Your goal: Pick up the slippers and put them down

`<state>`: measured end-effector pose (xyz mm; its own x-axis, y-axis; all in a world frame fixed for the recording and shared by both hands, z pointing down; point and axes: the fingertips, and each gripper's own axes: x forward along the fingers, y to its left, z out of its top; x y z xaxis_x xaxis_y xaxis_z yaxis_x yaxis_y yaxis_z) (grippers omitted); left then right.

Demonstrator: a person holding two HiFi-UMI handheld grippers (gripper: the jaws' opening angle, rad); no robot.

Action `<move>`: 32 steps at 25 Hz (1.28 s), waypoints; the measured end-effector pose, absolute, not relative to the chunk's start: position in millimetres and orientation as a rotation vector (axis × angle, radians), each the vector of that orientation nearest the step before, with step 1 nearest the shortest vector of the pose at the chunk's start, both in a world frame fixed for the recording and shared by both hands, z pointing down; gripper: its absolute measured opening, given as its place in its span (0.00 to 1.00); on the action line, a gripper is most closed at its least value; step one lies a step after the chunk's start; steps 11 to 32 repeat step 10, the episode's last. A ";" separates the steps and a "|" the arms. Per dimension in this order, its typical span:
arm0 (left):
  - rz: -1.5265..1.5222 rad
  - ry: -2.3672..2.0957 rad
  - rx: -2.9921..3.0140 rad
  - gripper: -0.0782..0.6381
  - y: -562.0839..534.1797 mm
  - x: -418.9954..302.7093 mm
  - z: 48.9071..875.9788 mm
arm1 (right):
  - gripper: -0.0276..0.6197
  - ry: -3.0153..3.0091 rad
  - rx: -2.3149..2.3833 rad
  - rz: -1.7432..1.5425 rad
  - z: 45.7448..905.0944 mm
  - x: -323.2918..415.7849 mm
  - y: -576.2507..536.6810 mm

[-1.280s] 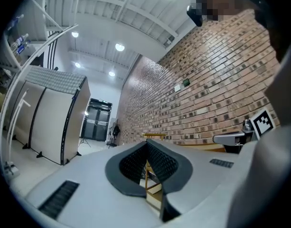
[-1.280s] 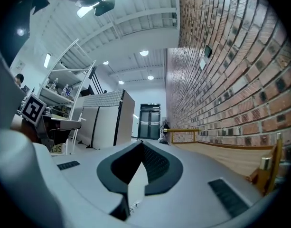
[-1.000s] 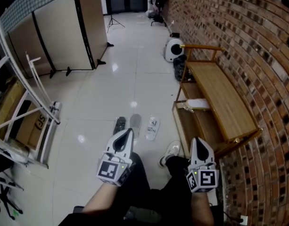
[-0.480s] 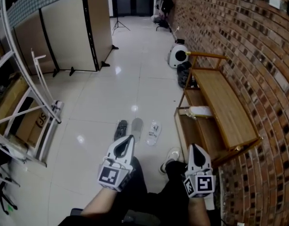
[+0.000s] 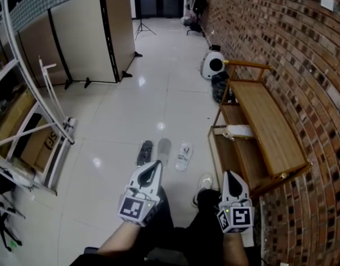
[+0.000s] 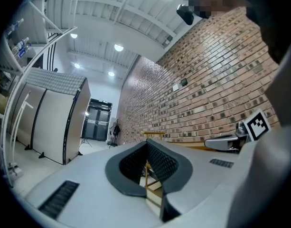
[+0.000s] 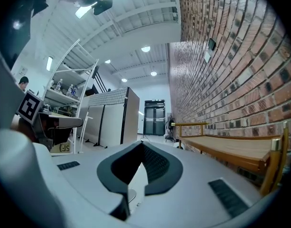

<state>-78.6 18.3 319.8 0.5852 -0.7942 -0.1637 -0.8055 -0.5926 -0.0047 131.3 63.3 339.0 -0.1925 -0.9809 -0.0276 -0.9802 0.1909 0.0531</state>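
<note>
On the floor (image 5: 120, 121), just left of the bench's (image 5: 269, 129) near end, lie 3 slippers in a close row: the dark slipper (image 5: 143, 152) farthest from the bench, the grey slipper (image 5: 164, 149) in the middle and the white slipper (image 5: 184, 155) nearest it. They look light, soft and bendy, likely foam or rubber, so each should lift easily. A pinch on the strap or the sole's side edge near mid-length seems best, since a hold at either tip would let it droop. All 3 lie flat with their long axes running along the bench's length, away from the person. The white slipper's far end leans slightly toward the bench. Which end is the toe cannot be told.

Short of the slippers, above the person's legs (image 5: 186, 226), the left hand-held gripper (image 5: 157, 165) is clenched on nothing. The right hand-held gripper (image 5: 232, 174) is likewise closed and empty. Both point along the bench.
</note>
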 end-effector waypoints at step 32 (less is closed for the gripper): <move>0.214 1.390 -2.736 0.12 17.0 -82.3 322.3 | 0.05 -2.411 1.973 -0.094 340.3 130.4 62.9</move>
